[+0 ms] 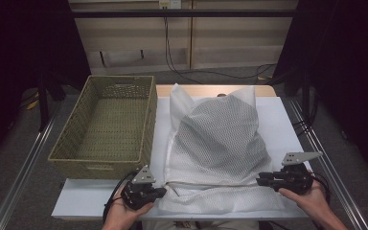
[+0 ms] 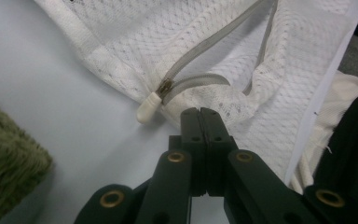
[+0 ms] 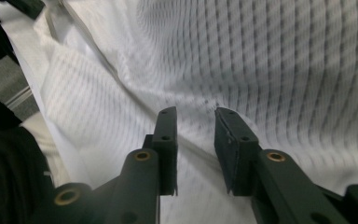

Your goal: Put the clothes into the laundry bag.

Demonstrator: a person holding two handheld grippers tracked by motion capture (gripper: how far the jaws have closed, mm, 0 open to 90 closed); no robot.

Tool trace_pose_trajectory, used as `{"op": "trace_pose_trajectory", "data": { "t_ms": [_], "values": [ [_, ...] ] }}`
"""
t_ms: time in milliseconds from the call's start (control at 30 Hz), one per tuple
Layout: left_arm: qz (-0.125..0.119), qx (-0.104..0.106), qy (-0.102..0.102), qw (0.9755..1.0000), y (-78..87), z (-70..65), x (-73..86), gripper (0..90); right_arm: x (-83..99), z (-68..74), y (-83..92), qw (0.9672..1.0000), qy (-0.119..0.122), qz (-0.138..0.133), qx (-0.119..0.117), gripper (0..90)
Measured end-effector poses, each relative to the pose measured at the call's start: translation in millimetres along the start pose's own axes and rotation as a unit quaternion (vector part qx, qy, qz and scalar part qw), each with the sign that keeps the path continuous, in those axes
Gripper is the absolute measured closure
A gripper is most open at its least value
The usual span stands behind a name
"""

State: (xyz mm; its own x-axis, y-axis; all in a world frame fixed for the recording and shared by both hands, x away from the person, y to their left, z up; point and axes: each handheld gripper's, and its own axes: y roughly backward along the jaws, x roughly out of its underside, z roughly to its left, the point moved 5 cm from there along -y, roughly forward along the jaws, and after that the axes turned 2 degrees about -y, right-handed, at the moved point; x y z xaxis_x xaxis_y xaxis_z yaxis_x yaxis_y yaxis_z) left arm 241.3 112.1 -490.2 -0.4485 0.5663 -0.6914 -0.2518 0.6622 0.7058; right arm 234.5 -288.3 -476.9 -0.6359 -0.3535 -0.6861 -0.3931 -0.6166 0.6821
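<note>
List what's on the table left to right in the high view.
basket → left tongs → mesh bag → right tongs

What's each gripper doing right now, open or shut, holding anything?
Left gripper: shut at the mesh laundry bag's edge; held fabric can't be told.
Right gripper: open over the bag, holding nothing.

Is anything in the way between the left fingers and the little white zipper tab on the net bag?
Nothing visible is. The left gripper is shut at the mesh bag's edge, and the zipper pull lies just beside its tips on the bare table.
</note>
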Motion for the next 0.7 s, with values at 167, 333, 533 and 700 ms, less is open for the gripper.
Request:
{"op": "trace_pose_trajectory", "data": {
  "t_ms": [167,333,533,700],
  "values": [
    [-0.009,-0.002,0.002,1.0,7.6,-1.1,2.6,89.8,9.4,-4.5,-10.2,0.9995,0.005,0.03,0.007,67.8],
    [0.003,0.003,0.006,1.0,5.4,0.2,6.6,89.5,12.7,2.3,-19.6,0.9979,0.035,0.054,0.01,64.0],
    [0.004,0.009,0.0,0.9999,5.2,-1.5,6.9,89.5,26.1,6.9,-10.2,0.9976,0.032,0.061,0.007,64.2],
    [-0.023,0.015,0.0,0.9996,9.4,-1.0,3.7,86.8,26.8,5.6,-8.3,0.998,0.03,0.055,0.003,62.1]
  ]
}}
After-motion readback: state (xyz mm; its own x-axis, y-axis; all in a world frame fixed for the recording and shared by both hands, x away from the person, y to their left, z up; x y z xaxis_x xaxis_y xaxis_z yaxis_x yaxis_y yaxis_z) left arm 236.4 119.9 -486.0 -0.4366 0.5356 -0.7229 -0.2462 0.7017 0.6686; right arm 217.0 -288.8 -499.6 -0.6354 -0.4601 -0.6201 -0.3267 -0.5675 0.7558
